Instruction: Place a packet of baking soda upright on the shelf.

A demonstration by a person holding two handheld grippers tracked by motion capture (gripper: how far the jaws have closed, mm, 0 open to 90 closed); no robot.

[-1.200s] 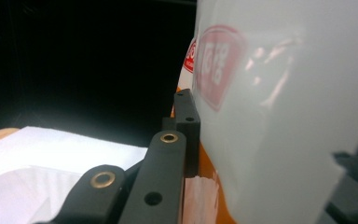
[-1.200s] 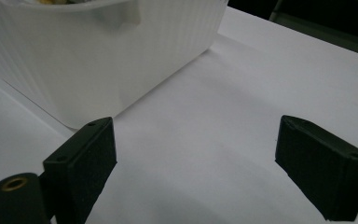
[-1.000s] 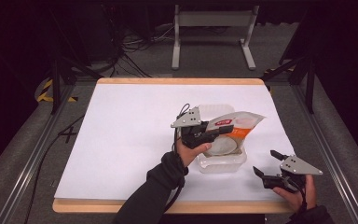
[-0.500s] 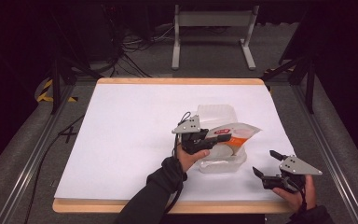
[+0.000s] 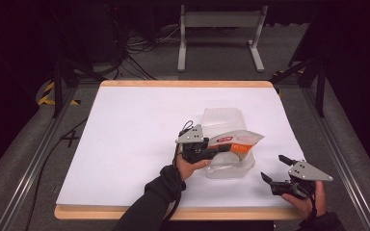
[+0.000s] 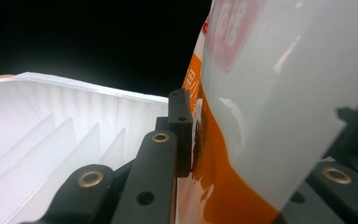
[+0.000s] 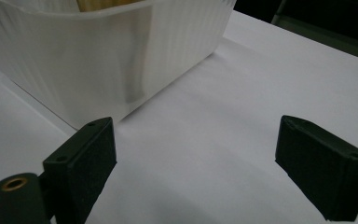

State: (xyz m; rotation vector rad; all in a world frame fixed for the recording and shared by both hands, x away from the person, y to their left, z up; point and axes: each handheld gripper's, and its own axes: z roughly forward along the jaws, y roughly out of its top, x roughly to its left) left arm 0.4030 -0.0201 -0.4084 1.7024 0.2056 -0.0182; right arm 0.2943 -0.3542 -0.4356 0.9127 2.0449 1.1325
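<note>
Altogether one pouch [image 5: 233, 140], one tub [image 5: 229, 166] — two grippers.

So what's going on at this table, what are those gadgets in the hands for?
A person sits at a white table with a pair of tongs in each hand. The left tongs are shut on an orange and white packet, holding it over a clear plastic tub. The right tongs are open and hold nothing, resting near the table's front edge, beside the tub and pointed toward it. What the packet holds cannot be told.
</note>
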